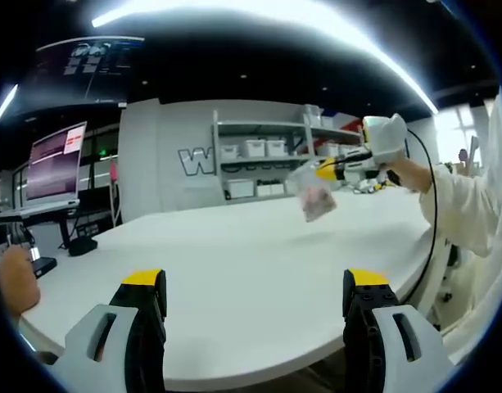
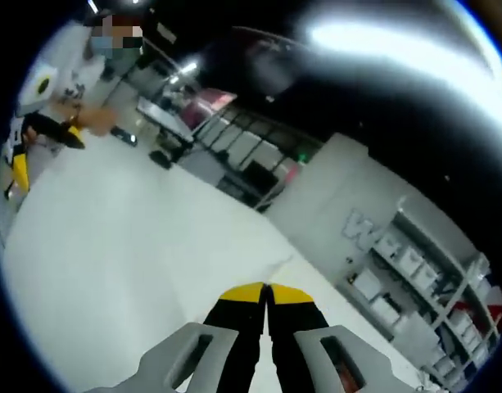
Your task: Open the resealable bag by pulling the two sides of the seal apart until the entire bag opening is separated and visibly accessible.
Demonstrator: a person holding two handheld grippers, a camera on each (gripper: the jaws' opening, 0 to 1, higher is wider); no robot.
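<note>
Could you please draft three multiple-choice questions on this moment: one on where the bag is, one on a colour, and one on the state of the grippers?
1. Where is the bag?
A. lying flat on the table
B. held up above the table by the right gripper
C. on a shelf

2. What colour are the tips of the left gripper?
A. yellow
B. red
C. green

3. How do the jaws of the two grippers stand?
A. both wide apart
B. left shut, right apart
C. left apart, right shut

Answers:
1 B, since the bag hangs from the right gripper clear of the tabletop.
2 A, as both tips are capped in yellow.
3 C, as the left jaws stand wide and empty, while the right ones meet.
</note>
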